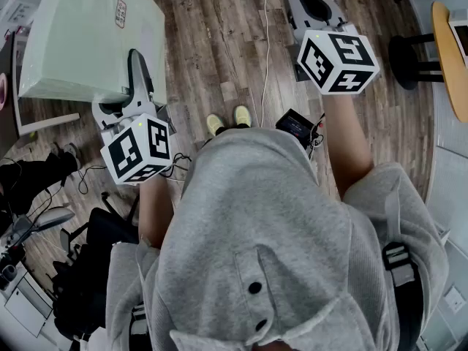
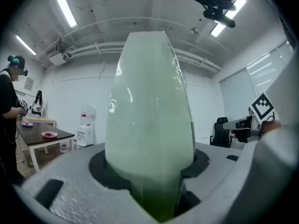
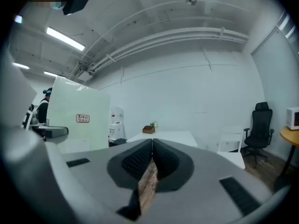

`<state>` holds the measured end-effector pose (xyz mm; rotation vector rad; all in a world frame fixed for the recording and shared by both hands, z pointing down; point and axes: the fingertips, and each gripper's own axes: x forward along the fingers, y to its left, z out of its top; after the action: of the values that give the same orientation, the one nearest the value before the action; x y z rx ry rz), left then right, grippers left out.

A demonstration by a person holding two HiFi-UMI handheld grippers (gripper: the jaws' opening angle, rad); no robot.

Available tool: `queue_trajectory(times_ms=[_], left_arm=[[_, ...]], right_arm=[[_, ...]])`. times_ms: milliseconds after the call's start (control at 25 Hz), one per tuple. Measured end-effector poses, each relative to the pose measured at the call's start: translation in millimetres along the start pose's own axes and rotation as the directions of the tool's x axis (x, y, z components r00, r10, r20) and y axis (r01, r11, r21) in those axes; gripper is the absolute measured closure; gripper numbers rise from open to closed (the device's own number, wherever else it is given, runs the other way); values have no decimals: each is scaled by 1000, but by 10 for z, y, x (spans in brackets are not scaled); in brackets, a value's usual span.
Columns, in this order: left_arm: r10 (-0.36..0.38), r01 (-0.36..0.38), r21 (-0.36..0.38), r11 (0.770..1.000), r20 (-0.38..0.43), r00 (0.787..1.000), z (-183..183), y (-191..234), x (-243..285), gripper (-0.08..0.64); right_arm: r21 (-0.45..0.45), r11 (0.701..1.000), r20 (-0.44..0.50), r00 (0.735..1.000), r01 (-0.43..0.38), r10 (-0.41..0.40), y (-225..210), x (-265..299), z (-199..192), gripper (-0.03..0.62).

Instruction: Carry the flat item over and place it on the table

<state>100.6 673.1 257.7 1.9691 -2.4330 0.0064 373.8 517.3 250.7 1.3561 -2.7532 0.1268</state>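
Floorboards [image 1: 212,42] show below; left claw [image 2: 150,171] grips green panel [image 1: 80,35], right claw [image 3: 150,162] closed, apparently empty.

head view looks steeply down onto the wooden plank floor [image 1: 219,50]; both gripper views face level ahead, sharing the pale green flat panel [image 2: 149,125], close-up in the left one.

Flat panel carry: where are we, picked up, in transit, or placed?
Done: the pickup. The left gripper is clamped on the edge of the pale green flat panel. In hand: the carry, with the panel held in the air above the wood floor; the right gripper is shut and empty. Left: setting it down. The panel is not yet on the white table ahead.
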Motion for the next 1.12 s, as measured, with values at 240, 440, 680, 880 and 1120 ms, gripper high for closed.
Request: queue_trajectory(times_ms=[240,440,680,880,1120], left_arm=[[5,-5,6,1000,0,1000,-23,-20,-68,295],[15,-15,18,1000,5,1000,0,117,-25,295],[15,-15,7,1000,20,1000,1,385,49,295],[29,-29,2,1000,27,999,-32,668,33,295],[28,-28,-8,1000,17,999,-103,913,89,295]], right_arm=[[28,999,-20,1000,15,-14,11,-37,-140,566],[46,999,-25,999,24,-23,156,44,-152,566],[42,999,-32,999,18,-17,429,230,-169,566],[37,999,-31,999,-10,11,735,395,-184,566],[22,1000,-44,999,-6,7,940,557,-175,566]])
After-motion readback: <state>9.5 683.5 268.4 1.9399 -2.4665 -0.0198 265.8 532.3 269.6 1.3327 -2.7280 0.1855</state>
